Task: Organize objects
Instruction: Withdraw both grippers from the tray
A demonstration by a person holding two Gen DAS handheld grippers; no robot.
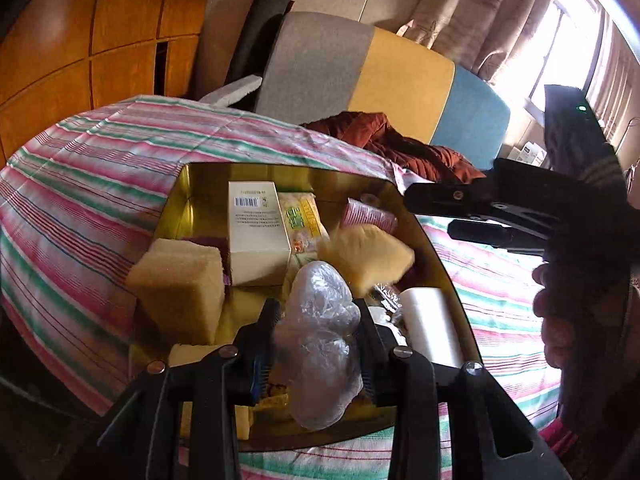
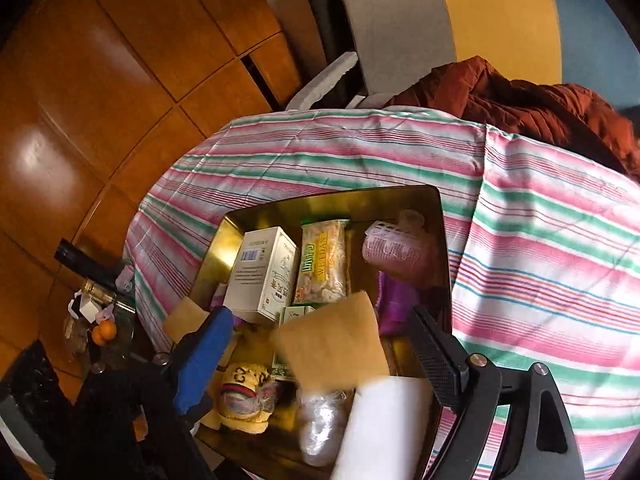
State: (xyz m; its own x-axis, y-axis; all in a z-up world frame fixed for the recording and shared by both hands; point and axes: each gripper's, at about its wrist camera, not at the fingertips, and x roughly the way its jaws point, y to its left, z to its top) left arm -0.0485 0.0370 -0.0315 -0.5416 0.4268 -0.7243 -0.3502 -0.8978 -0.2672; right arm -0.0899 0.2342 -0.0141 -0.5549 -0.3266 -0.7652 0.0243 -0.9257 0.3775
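Left gripper [image 1: 316, 340] pinches the plastic wad [image 1: 320, 344] over the tin [image 1: 192, 184], probably to drop it; right gripper [image 2: 320, 344] gapes wide above 1 blurred sponge [image 2: 336, 344].

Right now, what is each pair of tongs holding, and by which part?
Left tongs pinch the clear plastic bag around its middle. Right tongs are open, holding nothing.

gold tin [image 1: 180, 200] | open, crammed | sponges, boxes, plastic wad [image 1: 320, 344]
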